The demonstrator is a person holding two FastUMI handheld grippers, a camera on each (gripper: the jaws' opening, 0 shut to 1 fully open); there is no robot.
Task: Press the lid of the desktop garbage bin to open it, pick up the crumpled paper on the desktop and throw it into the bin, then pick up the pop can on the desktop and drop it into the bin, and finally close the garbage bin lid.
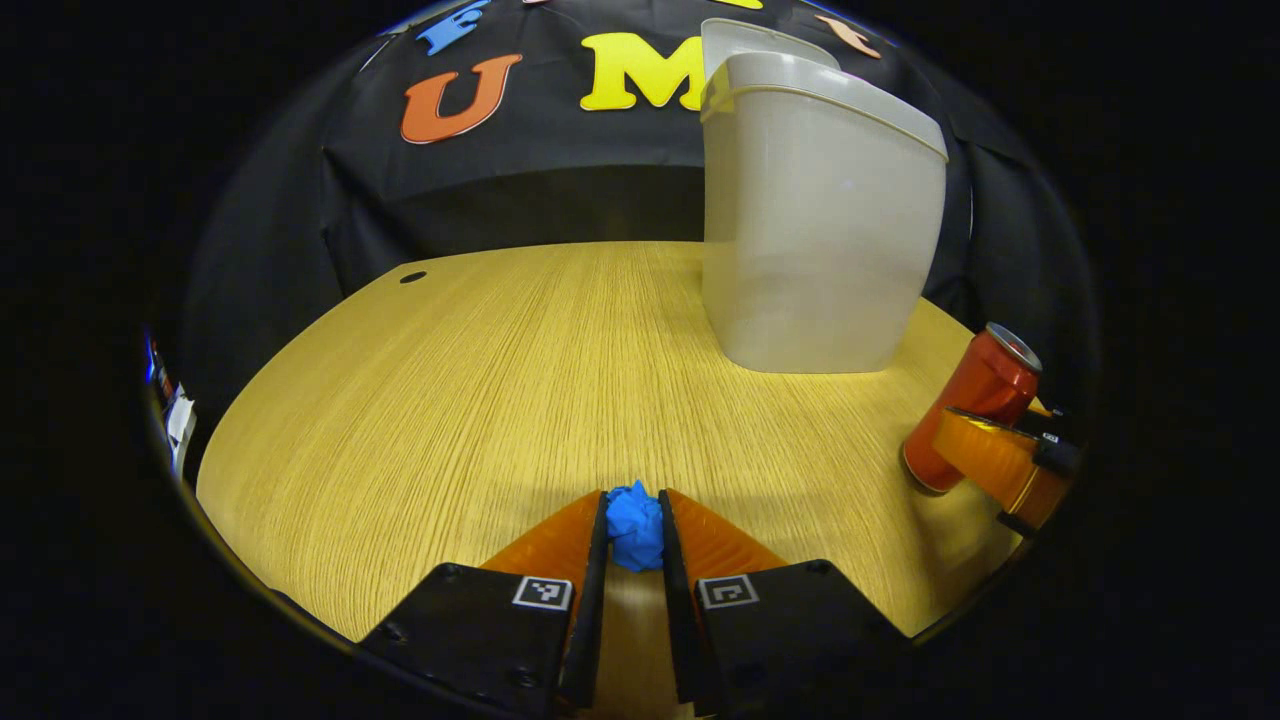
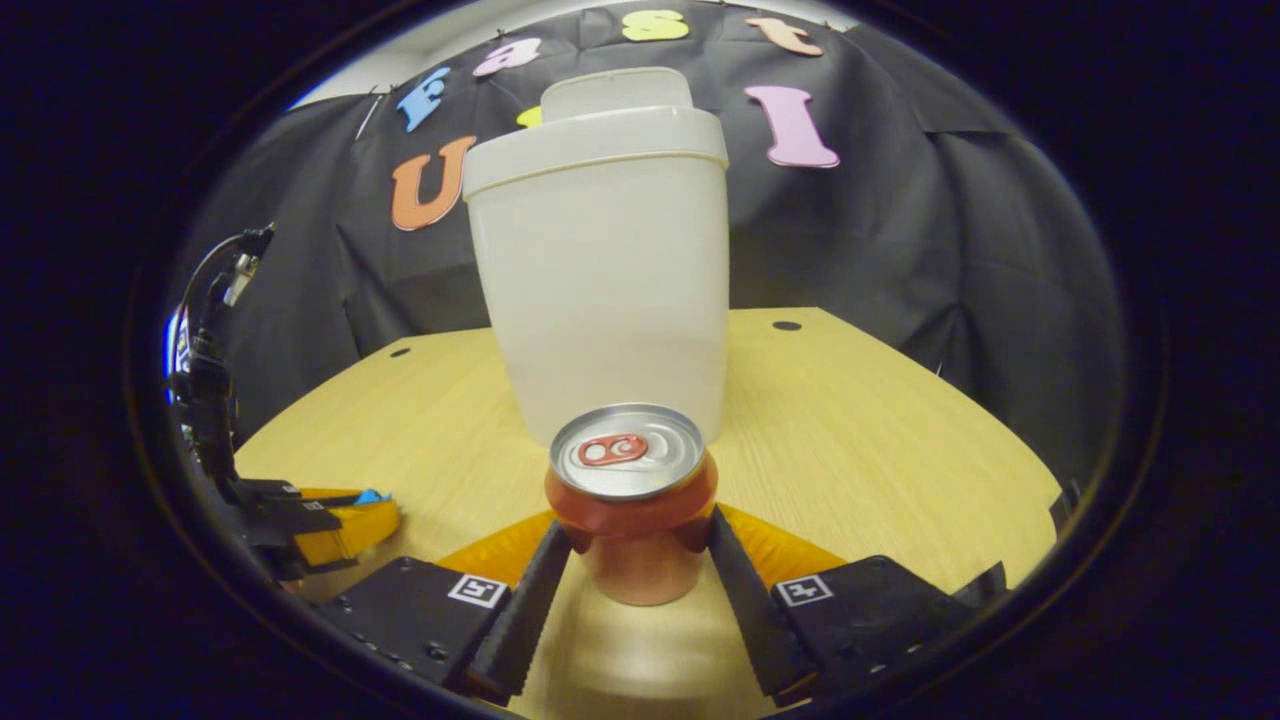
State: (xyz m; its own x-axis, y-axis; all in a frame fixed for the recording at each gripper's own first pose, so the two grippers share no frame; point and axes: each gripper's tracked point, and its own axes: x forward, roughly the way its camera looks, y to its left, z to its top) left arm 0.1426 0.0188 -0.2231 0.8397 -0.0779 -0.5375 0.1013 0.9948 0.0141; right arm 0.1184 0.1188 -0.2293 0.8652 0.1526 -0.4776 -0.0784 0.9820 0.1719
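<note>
A: Where's the paper (image 1: 636, 525)?

B: In the left gripper view it's a small crumpled wad, creased all over, low and near, wedged between the two fingers of the left gripper (image 1: 634, 540). Both fingers press its sides, so that gripper is clamped on it. Whether it rests on the table (image 1: 480, 380) or is just off it, I can't tell.

A: And the can (image 2: 631, 500)?

B: In the right gripper view it stands upright, smooth metal with a shiny round top and a pull tab. The right gripper (image 2: 630, 545) has a ribbed finger against each side of it, so it grips the can, which stands on the table.

A: The bin (image 2: 605, 260)?

B: Tall, smooth matte plastic with rounded corners, standing just beyond the can. Its lid (image 2: 615, 92) is tipped up at the back, so it's open.

A: Does one view add something?

B: Yes. The left gripper view shows the bin from its side, far and right, with the lid standing up behind the rim, and the can at the right edge with a finger across its side. It looks tilted there, but that's at the curved edge. The right gripper view shows the left gripper at the near left, with a bit of paper peeking between its fingers.

A: The table?

B: Pale wood grain in fine straight lines, with small dark holes near the far edge.
</note>
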